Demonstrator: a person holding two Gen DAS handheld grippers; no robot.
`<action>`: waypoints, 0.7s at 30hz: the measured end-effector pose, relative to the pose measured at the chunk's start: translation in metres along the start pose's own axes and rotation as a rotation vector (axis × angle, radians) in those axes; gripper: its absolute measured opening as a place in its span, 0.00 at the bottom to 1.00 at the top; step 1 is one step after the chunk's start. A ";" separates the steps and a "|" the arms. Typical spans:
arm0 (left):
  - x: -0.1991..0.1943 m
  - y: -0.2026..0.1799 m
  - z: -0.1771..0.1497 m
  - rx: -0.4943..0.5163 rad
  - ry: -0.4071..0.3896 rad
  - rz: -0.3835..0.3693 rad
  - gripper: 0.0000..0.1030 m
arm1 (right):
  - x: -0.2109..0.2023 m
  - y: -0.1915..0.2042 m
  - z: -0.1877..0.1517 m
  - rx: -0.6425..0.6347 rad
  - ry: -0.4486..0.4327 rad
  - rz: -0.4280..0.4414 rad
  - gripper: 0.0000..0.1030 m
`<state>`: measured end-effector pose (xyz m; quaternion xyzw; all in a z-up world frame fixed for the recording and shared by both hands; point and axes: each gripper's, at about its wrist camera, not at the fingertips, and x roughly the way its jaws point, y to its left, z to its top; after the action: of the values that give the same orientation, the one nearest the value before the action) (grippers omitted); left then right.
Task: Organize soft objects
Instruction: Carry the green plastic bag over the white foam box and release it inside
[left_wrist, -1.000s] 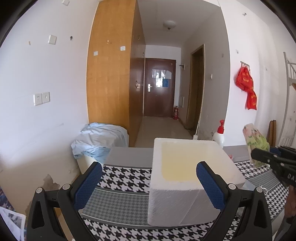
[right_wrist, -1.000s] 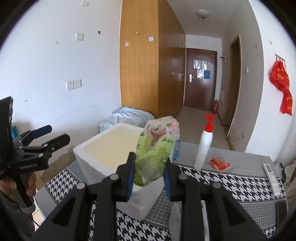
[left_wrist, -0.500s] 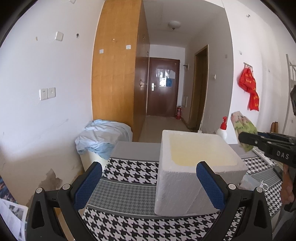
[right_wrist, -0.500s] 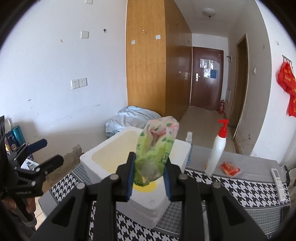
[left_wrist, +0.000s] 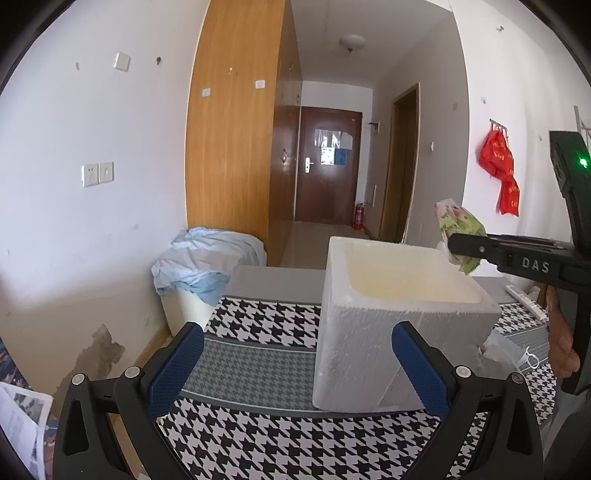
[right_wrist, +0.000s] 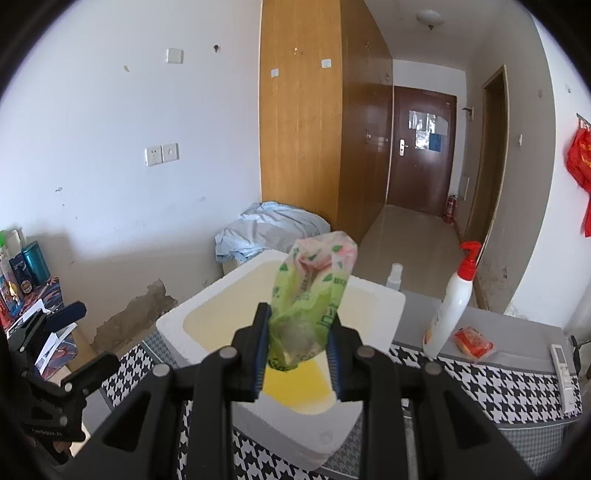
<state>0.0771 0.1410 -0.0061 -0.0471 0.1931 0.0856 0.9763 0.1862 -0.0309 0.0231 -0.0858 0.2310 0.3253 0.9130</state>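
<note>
My right gripper (right_wrist: 297, 345) is shut on a green and pink soft plastic pack (right_wrist: 310, 295) and holds it above the open white foam box (right_wrist: 207, 314). In the left wrist view the pack (left_wrist: 460, 236) hangs over the box's right rim (left_wrist: 406, 251), held by the right gripper (left_wrist: 461, 243). My left gripper (left_wrist: 295, 365) is open and empty, low in front of the box's near left corner, above the houndstooth cloth (left_wrist: 258, 317). The box inside looks empty and yellowish.
A white pump bottle (right_wrist: 448, 314), a small clear bottle (right_wrist: 394, 275), a red packet (right_wrist: 472, 341) and a remote (right_wrist: 561, 365) are on the table right of the box. A crumpled mask (left_wrist: 506, 350) lies by the box. A blue-sheeted bin (left_wrist: 207, 266) stands left.
My right gripper has carried the pack forward and higher over the box opening. My left gripper has drawn back and left, so the box looks smaller and further right.
</note>
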 end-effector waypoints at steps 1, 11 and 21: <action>0.000 0.000 -0.001 -0.001 0.001 0.000 0.99 | 0.002 -0.001 0.000 0.002 0.005 0.003 0.31; 0.002 0.005 -0.009 -0.024 0.017 -0.001 0.99 | 0.023 0.003 0.004 -0.002 0.050 0.016 0.31; 0.004 0.007 -0.012 -0.029 0.028 -0.003 0.99 | 0.033 0.009 0.002 -0.013 0.082 0.022 0.54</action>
<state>0.0753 0.1466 -0.0195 -0.0627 0.2056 0.0863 0.9728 0.2041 -0.0046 0.0090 -0.1022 0.2669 0.3332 0.8985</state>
